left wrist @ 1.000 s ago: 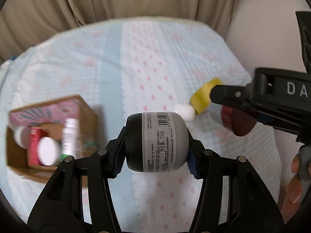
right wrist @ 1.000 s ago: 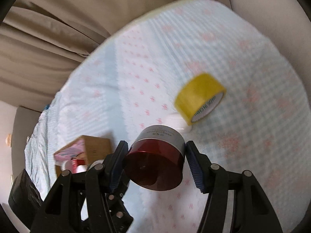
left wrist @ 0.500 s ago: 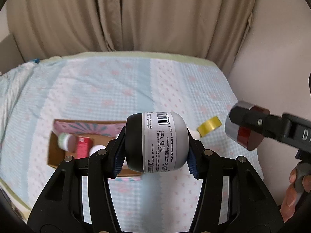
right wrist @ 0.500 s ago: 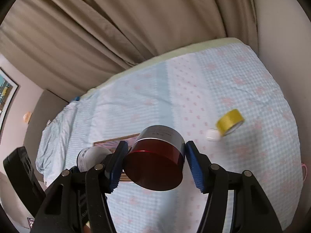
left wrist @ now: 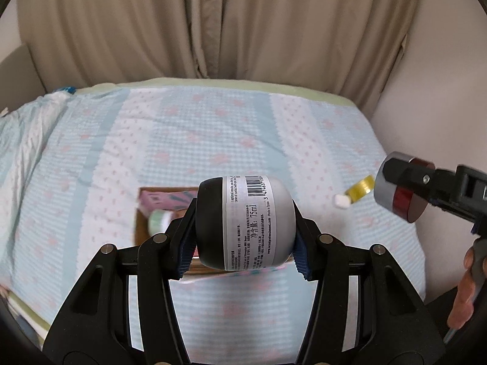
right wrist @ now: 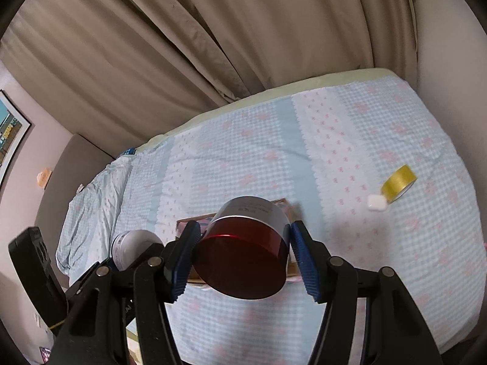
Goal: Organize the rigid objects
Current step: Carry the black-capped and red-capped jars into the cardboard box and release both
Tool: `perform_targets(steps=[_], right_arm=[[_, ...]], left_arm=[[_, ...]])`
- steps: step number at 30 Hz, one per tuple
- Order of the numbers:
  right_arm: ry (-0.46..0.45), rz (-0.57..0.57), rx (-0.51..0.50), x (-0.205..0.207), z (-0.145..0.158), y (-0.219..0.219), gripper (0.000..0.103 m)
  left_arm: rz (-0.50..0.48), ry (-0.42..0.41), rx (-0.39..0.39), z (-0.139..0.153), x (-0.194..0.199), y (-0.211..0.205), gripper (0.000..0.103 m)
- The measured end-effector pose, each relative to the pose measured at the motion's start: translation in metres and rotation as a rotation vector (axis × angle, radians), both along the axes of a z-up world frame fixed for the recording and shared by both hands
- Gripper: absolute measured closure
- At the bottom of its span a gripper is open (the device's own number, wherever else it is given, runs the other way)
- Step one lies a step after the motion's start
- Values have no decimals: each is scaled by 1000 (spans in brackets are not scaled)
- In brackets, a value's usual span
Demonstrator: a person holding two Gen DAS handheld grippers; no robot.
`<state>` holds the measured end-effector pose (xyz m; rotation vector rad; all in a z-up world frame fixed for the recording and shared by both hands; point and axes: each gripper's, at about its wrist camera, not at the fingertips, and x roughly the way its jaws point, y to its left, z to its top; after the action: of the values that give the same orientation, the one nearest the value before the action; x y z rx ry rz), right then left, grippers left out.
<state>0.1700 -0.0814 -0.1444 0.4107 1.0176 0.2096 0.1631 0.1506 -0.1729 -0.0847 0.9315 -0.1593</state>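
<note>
— Between the blue ribbed pads of the left gripper, what is that?

— A round grey-and-black jar with a white barcode label, lying on its side and clenched from both flanks, in the air above the bed with the pale blue gingham quilt.

— And the right gripper?

— Its jaws grasp a squat red translucent jar with a silver band, tilted so the red end faces the camera. In the left wrist view the same jar shows at about three o'clock, near the bed's right edge.

— Where is the box?

— An open cardboard box with a pink patterned flap lies on the quilt, directly behind the grey jar; a white and green bottle shows inside it at nine o'clock from the jar. Most of the box is hidden.

— Anything left on the quilt?

— A yellow roll of tape at two o'clock from the red jar, with a small white cap-like piece just beside it. Beige curtains hang behind the bed.
</note>
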Motion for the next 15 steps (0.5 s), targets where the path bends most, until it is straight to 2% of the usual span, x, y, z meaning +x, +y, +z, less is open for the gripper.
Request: perform_targets(steps=[6,15], right_arm=[[49,-51,24,12,-23,48,47],[145,-43,2,40,-67,98,47]], left_arm=[[-22,58,17,-26,19,56,54],[-23,157,40,-78,46,96,54]])
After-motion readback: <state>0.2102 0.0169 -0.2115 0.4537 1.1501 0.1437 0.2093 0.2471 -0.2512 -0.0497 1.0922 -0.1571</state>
